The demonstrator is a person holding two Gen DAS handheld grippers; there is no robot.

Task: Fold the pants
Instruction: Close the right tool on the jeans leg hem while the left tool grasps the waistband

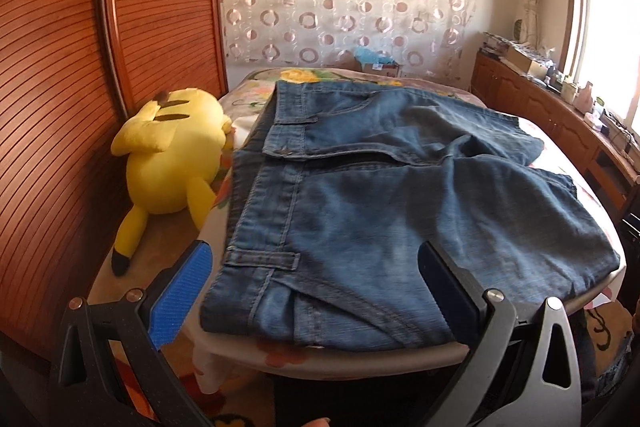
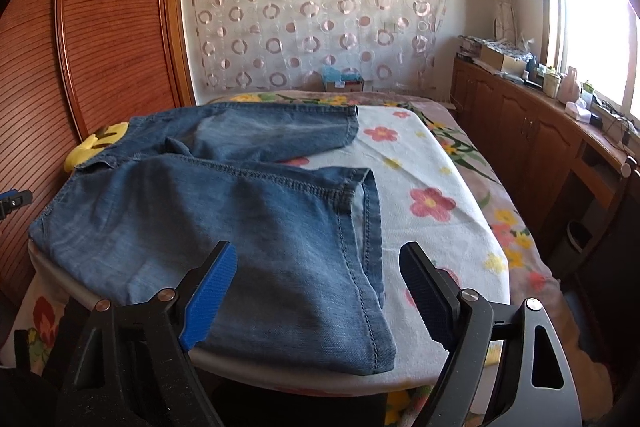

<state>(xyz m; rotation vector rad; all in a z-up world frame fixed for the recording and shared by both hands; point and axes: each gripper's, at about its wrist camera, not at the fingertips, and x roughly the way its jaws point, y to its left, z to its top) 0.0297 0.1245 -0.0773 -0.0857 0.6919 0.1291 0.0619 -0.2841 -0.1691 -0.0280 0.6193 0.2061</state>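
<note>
My two grippers hang over the near edge of a bed covered with a flowered sheet, and everything here I place against the blue denim pants spread flat on it. The pants lie unfolded, waistband toward my left side, the two legs running off toward my right, slightly parted so that a strip of sheet shows between them.

My left gripper is at the near waist corner of the pants, its fingers wide apart and holding nothing; the corner sits between them, not pinched. My right gripper is at the near leg's hem, equally wide and empty, the cloth below it untouched as far as I can tell. I judge both are placed this way to take hold of the near edge and carry it over the far leg.

A yellow plush toy lies just beyond the waistband, against a wooden wardrobe. Past the far side of the pants, a small cardboard box stands by the wall; its contents are too small to make out.
</note>
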